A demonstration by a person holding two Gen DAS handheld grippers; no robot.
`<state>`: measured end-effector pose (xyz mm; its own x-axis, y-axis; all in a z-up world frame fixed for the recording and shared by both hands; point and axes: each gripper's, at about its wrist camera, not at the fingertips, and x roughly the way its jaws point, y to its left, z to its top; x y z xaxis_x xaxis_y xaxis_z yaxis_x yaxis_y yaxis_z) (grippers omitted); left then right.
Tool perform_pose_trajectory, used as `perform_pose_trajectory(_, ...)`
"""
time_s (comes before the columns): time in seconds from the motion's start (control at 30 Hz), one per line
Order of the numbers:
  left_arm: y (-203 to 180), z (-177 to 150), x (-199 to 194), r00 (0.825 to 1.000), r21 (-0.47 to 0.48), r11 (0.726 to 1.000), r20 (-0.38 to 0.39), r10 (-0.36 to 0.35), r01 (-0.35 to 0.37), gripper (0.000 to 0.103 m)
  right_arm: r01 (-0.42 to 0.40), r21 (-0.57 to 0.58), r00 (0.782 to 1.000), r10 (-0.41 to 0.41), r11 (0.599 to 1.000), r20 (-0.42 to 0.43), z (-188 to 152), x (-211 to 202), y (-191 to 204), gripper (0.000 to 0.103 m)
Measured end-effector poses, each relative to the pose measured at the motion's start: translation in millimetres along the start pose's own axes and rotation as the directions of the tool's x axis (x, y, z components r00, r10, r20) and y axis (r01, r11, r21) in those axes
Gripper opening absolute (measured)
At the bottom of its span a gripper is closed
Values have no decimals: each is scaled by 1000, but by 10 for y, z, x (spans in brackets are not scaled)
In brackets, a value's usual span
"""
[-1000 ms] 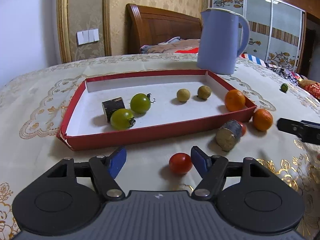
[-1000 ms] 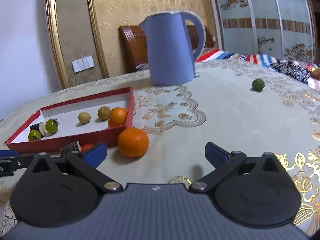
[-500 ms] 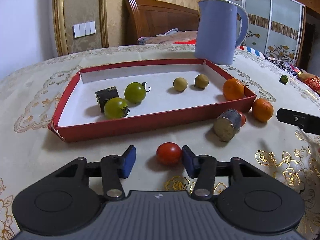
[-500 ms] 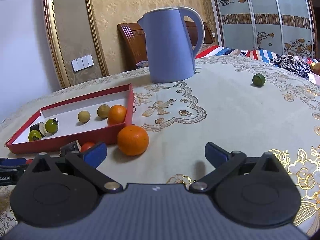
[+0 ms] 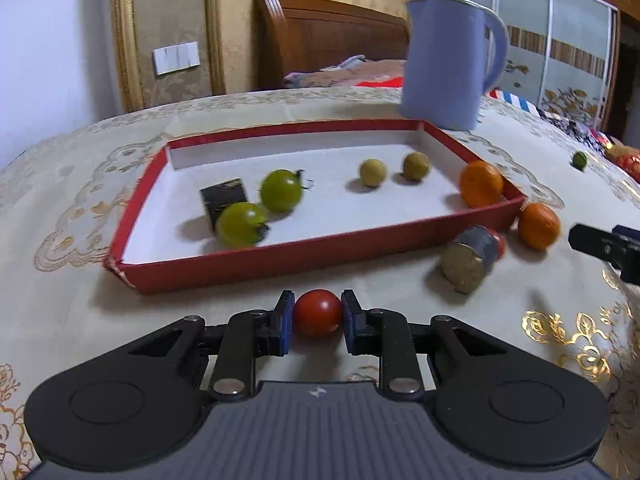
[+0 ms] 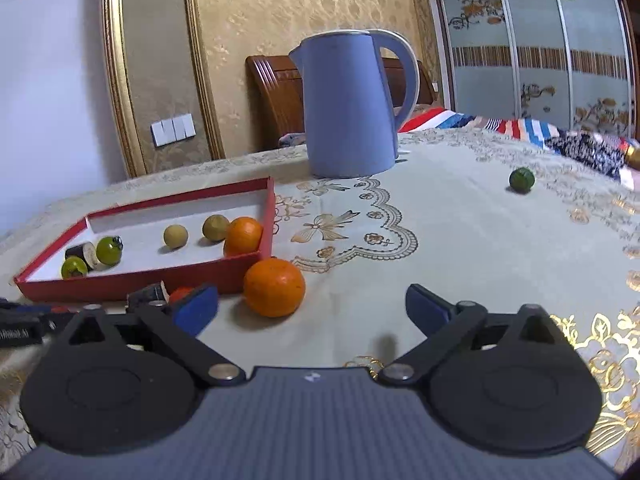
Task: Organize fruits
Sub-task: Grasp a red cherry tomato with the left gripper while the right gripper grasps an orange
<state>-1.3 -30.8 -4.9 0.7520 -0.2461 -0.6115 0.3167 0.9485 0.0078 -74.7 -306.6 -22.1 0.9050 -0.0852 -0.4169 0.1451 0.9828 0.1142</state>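
Note:
My left gripper [image 5: 318, 322] is shut on a red cherry tomato [image 5: 318, 313] just in front of the red tray [image 5: 320, 250]. The tray holds two green tomatoes [image 5: 280, 190], a dark roll [image 5: 222, 198], two tan fruits [image 5: 373, 172] and an orange [image 5: 480, 184]. Outside it lie a second orange [image 5: 538, 226], a dark cylinder [image 5: 466, 266] and a red tomato behind it. My right gripper [image 6: 312, 308] is open and empty, with the loose orange [image 6: 274, 287] just ahead of its left finger.
A blue kettle [image 6: 348, 108] stands behind the tray. A small green fruit [image 6: 522, 179] lies far right on the tablecloth. The right gripper's tip [image 5: 604, 246] shows at the right edge of the left wrist view. A bed and wardrobe stand behind the table.
My left gripper moved so the red tomato sits between its fingers, then closed on it. The right gripper stayed open and hardly moved.

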Motion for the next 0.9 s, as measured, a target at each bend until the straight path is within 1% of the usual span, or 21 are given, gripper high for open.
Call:
perform_pose_trajectory(0.03, 34, -3, 7, 1000, -10, 1000, 0, 0, 0, 24, 7, -12, 1000, -7, 1000, -16, 8, 23, 23, 91)
perform_pose_trajectory(0.07, 63, -6, 7, 1000, -20, 1000, 0, -2, 2, 24, 18, -38, 998, -20, 999, -62, 37, 97, 63, 87)
perform_pose_trajectory(0.1, 87, -7, 3, 1000, -28, 1000, 2, -9, 9, 24, 18, -38, 998, -20, 999, -62, 37, 97, 63, 86)
perform_pose_trajectory(0.13, 101, -10, 0, 1000, -32, 999, 4, -13, 14, 24, 17, -36, 996, -20, 999, -85, 63, 147, 68, 84)
perform_pose_trajectory(0.27, 90, -18, -1, 1000, -26, 1000, 10, -10, 10, 24, 16, -50, 995, -21, 999, -97, 94, 208, 93, 83)
perform_pose_trajectory(0.33, 72, -22, 2, 1000, -18, 1000, 12, -4, 4, 24, 18, -63, 993, -25, 998, -116, 112, 270, 121, 83)
perform_pose_trajectory(0.4, 68, -21, 5, 1000, -18, 1000, 13, -4, 4, 24, 0, -74, 989, -11, 997, -147, 155, 370, 160, 83)
perform_pose_trajectory(0.43, 70, -22, 5, 1000, -19, 1000, 13, -5, 5, 24, -4, -77, 988, -8, 997, -153, 163, 397, 171, 80)
perform_pose_trajectory(0.47, 72, -22, 5, 1000, -20, 1000, 14, -5, 6, 24, -6, -80, 987, -7, 997, -159, 175, 422, 184, 74)
perform_pose_trajectory(0.5, 71, -21, 5, 1000, -19, 1000, 13, -5, 5, 24, -6, -80, 987, -7, 997, -159, 175, 422, 184, 72)
perform_pose_trajectory(0.73, 67, -26, 3, 1000, -13, 1000, 15, 0, 1, 24, 10, -100, 983, -28, 995, -184, 211, 563, 282, 70)
perform_pose_trajectory(0.77, 68, -27, 3, 1000, -13, 1000, 16, -1, 1, 24, 13, -104, 982, -32, 995, -185, 216, 588, 297, 67)
perform_pose_trajectory(0.9, 63, -27, 3, 1000, -12, 1000, 15, 0, 0, 24, 18, -108, 981, -38, 994, -189, 217, 606, 308, 64)
